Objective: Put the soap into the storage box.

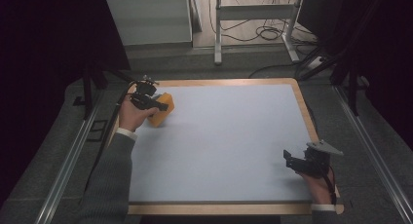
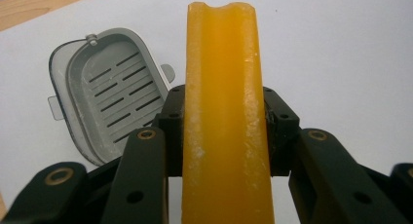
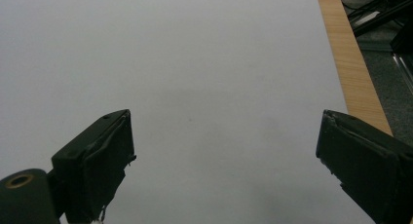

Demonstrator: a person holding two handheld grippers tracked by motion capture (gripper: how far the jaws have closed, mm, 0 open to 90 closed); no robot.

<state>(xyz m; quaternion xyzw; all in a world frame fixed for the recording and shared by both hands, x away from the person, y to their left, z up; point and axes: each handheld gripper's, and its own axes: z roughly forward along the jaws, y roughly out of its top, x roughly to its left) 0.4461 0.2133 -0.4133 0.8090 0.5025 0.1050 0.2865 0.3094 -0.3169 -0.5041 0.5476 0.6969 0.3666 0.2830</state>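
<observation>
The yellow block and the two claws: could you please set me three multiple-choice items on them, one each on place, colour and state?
1. Where is the yellow block in the high view?
A. far left of the mat
B. near right corner
C. on the floor

2. What colour is the slotted lid beyond the block?
A. red
B. grey
C. green

3. How does the right claw stand?
A. shut on the block
B. shut on the lid
C. open, holding nothing

Answers: 1 A, the left claw grips it there; 2 B, the left gripper view shows it grey; 3 C, its jaws stand wide apart over bare mat.
</observation>
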